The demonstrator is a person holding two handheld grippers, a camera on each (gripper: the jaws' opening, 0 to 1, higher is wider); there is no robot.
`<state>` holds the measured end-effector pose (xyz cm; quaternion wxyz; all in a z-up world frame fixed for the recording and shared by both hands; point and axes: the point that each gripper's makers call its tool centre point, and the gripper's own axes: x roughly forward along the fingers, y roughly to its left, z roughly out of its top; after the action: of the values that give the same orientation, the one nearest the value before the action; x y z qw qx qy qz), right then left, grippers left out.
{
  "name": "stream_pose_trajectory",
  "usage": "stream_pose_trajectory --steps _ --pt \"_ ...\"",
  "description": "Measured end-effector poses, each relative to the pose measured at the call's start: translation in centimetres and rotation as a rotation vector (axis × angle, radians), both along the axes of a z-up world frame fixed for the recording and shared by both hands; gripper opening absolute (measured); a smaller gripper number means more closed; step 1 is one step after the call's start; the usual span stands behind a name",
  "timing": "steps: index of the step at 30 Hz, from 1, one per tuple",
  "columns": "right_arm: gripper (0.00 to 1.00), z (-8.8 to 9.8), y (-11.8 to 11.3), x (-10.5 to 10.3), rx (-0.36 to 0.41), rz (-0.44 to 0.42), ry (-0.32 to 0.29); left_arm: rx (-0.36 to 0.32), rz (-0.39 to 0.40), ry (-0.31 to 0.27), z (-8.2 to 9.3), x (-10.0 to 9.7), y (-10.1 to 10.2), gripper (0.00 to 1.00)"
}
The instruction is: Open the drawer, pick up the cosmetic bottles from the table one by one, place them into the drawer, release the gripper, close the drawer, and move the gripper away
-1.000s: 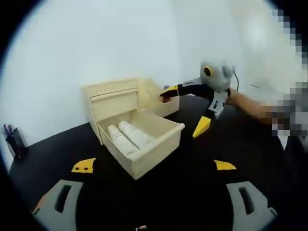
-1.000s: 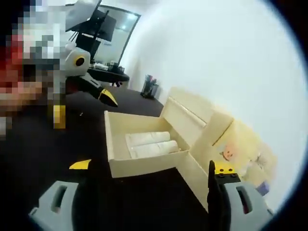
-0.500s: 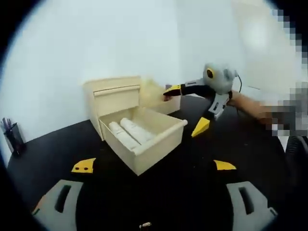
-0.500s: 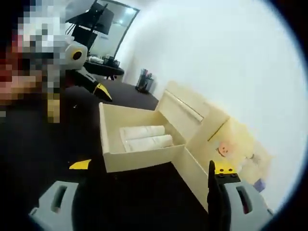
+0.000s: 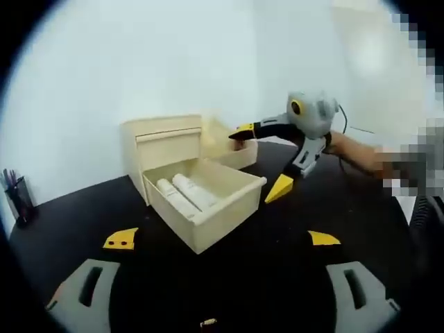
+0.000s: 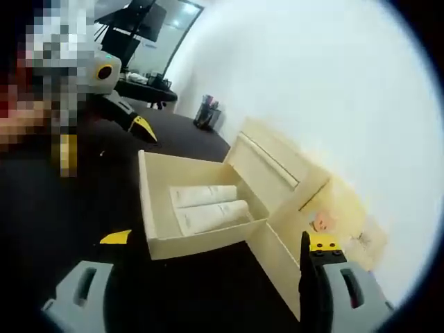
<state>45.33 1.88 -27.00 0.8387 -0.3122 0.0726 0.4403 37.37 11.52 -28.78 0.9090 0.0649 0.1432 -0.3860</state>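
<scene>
Drawer (image 5: 208,201) stands pulled out with two cosmetic bottles (image 5: 184,194) lying inside, both grippers, left gripper (image 5: 222,239) and right gripper (image 6: 215,243), spread and empty, likely ahead of closing.

The drawer (image 5: 205,208) stands pulled out of the cabinet (image 5: 163,144) on the bench (image 5: 270,277), with two bottles (image 5: 185,195) lying side by side inside it. A second box (image 5: 232,147) sits beside the cabinet against the wall. A pen holder (image 5: 19,203) stands well apart at the bench's far edge
</scene>
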Motion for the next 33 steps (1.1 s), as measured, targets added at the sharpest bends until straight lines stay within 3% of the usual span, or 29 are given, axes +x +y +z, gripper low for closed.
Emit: stream_pose_trajectory --steps 14,33 --pt "0.91 -0.3 -0.5 1.3 -0.062 -0.054 -0.044 -0.031 -0.017 -0.018 1.1 0.3 0.6 0.96" --pt "0.92 0.2 -0.7 2.4 -0.026 -0.088 -0.046 -0.013 -0.013 -0.014 0.9 0.7 0.9 0.96"
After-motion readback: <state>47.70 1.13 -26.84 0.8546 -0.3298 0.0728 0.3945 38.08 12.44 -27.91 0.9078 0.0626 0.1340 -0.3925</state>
